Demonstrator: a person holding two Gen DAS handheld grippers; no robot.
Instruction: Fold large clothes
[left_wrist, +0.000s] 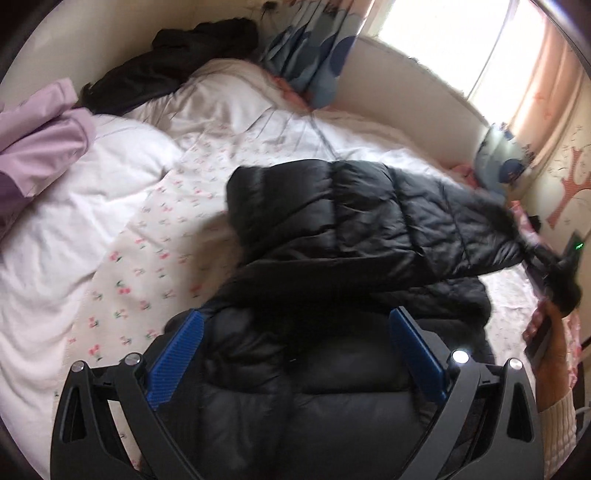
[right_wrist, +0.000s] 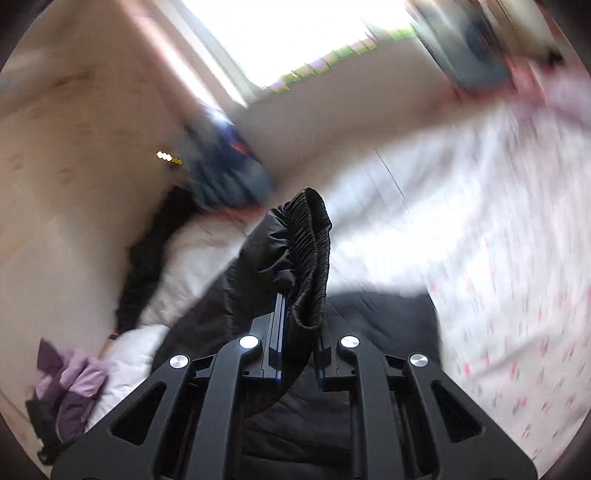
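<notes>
Right claw (right_wrist: 299, 295) pinches the jacket's (left_wrist: 369, 221) gathered cuff (right_wrist: 310, 251) above the bed (left_wrist: 166, 229); left claw (left_wrist: 295, 332) gapes empty (sleeve best laid flat across, unhurried).

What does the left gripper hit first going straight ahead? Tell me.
Most likely the black puffer jacket: the left gripper hangs open right over its lower part, so it meets that padding first. Depth is unclear.

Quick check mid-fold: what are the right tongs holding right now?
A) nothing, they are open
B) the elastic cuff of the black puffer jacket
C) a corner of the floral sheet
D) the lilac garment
B: in the right wrist view the right tongs are closed on the gathered black cuff of the puffer jacket.
</notes>
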